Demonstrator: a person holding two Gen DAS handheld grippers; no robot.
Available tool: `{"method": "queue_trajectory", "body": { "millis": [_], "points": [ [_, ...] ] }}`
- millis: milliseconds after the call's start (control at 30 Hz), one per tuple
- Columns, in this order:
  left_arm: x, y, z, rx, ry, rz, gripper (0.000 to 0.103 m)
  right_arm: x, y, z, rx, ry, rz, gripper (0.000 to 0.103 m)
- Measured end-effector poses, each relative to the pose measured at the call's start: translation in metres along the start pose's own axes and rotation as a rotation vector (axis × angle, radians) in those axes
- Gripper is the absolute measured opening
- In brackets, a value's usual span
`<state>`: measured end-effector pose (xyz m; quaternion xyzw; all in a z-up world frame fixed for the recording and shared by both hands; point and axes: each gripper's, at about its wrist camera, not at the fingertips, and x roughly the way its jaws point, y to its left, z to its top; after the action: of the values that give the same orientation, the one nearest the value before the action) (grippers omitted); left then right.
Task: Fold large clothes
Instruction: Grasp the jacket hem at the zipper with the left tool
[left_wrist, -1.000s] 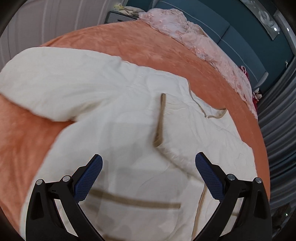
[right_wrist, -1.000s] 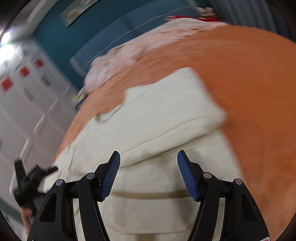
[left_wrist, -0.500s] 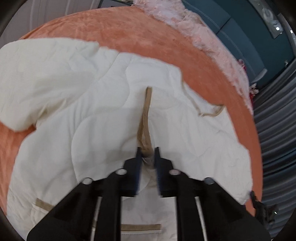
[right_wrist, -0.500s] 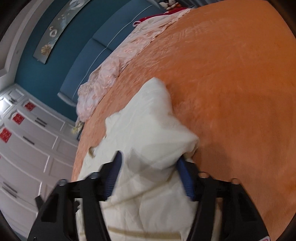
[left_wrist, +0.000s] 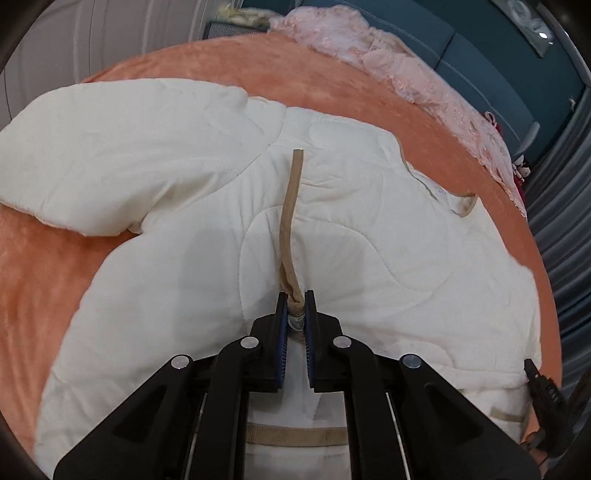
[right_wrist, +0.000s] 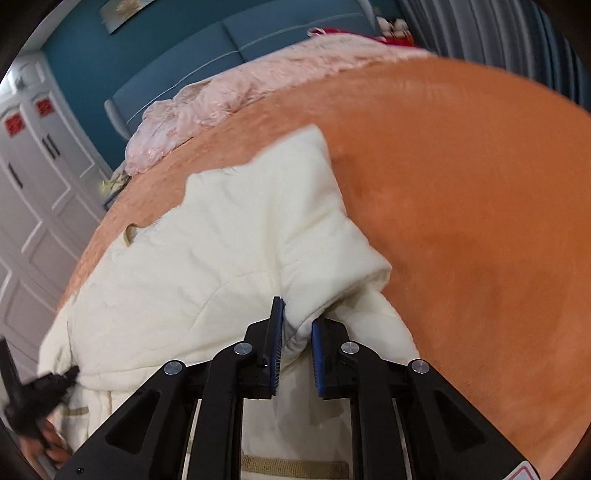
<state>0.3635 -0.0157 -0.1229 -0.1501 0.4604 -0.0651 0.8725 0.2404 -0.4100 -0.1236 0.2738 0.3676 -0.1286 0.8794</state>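
Note:
A cream quilted jacket with tan trim lies spread on an orange bedspread. My left gripper is shut on the near end of the jacket's tan front edge strip, which runs away from the fingers. One sleeve lies folded at the upper left. In the right wrist view the jacket lies left of centre and my right gripper is shut on a fold of its sleeve.
A pink lace blanket lies along the far side of the bed, against a teal headboard. White wardrobe doors stand at the left in the right wrist view. Orange bedspread stretches to the right.
Both grippers were open a second ago. The left one closed on the tan front edge; the right one closed on the sleeve fold and both lifted the fabric slightly.

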Motion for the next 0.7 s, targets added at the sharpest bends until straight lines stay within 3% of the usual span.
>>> {"method": "queue_trajectory", "body": {
  "millis": [167, 233, 300, 367, 400, 467, 533, 600, 700],
  "points": [
    [0.003, -0.007, -0.012, 0.065, -0.094, 0.035, 0.01, 0.005, 0.003, 0.0, -0.019, 0.008, -0.027, 0.017],
    [0.004, -0.007, -0.013, 0.068, -0.109, 0.032, 0.01, -0.002, 0.002, -0.001, -0.007, -0.01, -0.049, 0.025],
    [0.002, -0.007, -0.016, 0.068, -0.118, 0.027, 0.01, -0.021, 0.004, -0.012, 0.026, -0.044, -0.092, 0.041],
    [0.0, -0.006, -0.02, 0.071, -0.126, 0.023, 0.01, -0.048, 0.006, -0.026, 0.055, -0.117, -0.145, 0.043],
    [0.001, -0.006, -0.02, 0.072, -0.13, 0.024, 0.01, -0.071, 0.016, -0.036, 0.048, -0.207, -0.189, 0.045],
    [0.001, -0.005, -0.022, 0.077, -0.137, 0.029, 0.01, -0.091, 0.045, -0.043, -0.041, -0.288, -0.139, 0.045],
    [0.0, -0.007, -0.024, 0.082, -0.142, 0.033, 0.011, -0.084, 0.089, -0.043, -0.227, -0.239, -0.085, 0.044],
    [0.0, -0.006, -0.024, 0.08, -0.142, 0.031, 0.011, -0.062, 0.128, -0.049, -0.372, -0.165, -0.03, 0.035],
    [0.0, -0.007, -0.025, 0.079, -0.142, 0.029, 0.011, -0.019, 0.148, -0.06, -0.39, -0.033, 0.009, 0.026]
  ]
}}
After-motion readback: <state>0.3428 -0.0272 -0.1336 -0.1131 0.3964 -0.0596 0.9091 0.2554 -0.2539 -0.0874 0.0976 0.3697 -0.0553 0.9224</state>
